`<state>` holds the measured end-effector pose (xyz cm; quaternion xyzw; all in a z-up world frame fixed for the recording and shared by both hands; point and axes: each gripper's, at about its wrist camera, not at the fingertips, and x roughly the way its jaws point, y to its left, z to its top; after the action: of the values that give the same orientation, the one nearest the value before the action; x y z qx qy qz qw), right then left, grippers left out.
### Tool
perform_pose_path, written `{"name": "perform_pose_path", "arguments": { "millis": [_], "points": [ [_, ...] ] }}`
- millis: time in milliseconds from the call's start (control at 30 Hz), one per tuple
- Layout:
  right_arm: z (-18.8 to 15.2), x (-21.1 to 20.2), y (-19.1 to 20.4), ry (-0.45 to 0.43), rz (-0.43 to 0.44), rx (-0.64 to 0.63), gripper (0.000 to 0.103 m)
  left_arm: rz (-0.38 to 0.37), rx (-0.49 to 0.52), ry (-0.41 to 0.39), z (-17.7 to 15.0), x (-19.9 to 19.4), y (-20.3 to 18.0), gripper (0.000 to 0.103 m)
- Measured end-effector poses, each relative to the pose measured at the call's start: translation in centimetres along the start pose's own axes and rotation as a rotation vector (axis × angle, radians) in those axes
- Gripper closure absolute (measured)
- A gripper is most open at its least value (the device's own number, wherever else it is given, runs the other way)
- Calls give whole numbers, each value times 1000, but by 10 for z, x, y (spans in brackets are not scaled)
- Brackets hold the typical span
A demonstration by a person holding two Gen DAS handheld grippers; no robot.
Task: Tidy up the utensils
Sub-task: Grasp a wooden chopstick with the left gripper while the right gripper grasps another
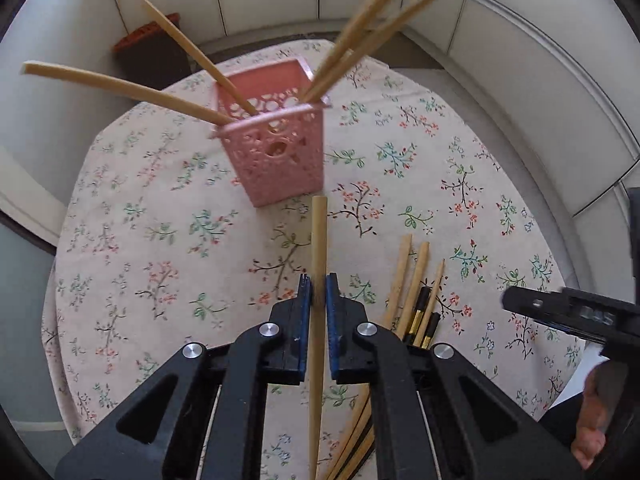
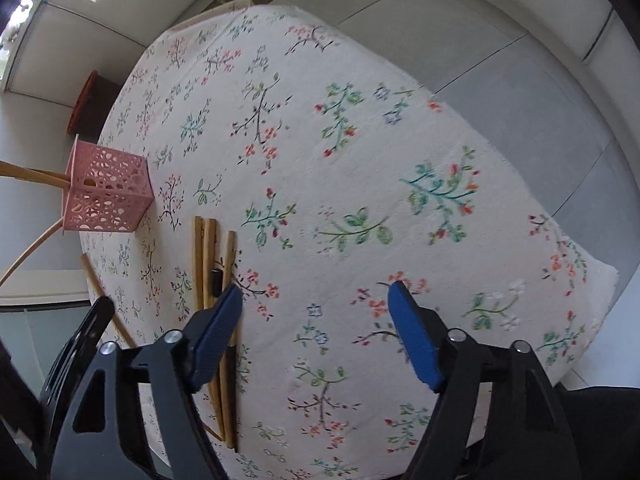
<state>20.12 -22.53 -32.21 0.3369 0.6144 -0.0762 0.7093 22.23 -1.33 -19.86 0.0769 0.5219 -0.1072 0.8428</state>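
Observation:
A pink perforated holder (image 1: 276, 148) stands on the flowered tablecloth with several bamboo chopsticks (image 1: 192, 50) leaning out of it. My left gripper (image 1: 319, 286) is shut on one bamboo chopstick (image 1: 319, 240), whose tip points at the holder's base. More chopsticks (image 1: 416, 284), some with black and gold ends, lie on the cloth to its right. In the right wrist view my right gripper (image 2: 316, 292) is open and empty above the cloth, with the loose chopsticks (image 2: 210, 256) by its left finger and the holder (image 2: 106, 190) at far left.
The round table (image 2: 360, 160) is covered by the flowered cloth and drops off on all sides. A brown stool with an orange top (image 1: 150, 46) stands beyond it. My right gripper's body (image 1: 572, 316) shows at the right of the left wrist view. White wall panels surround the table.

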Motion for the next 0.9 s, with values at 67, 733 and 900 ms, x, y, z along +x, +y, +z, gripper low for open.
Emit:
{"name": "perform_pose_path", "arguments": {
  "millis": [67,733,900],
  "points": [
    [3,12,11,18,1,21,46,3,-17,-52,-5,-23,12,96],
    [-2,43,90,-146,-265,-69,95,-33,-76,-264,-17,-94,56,96],
    [-2,33,73,-167,-96,-34,97,-22,-74,-294,-19,-108,55,96]
  ]
}}
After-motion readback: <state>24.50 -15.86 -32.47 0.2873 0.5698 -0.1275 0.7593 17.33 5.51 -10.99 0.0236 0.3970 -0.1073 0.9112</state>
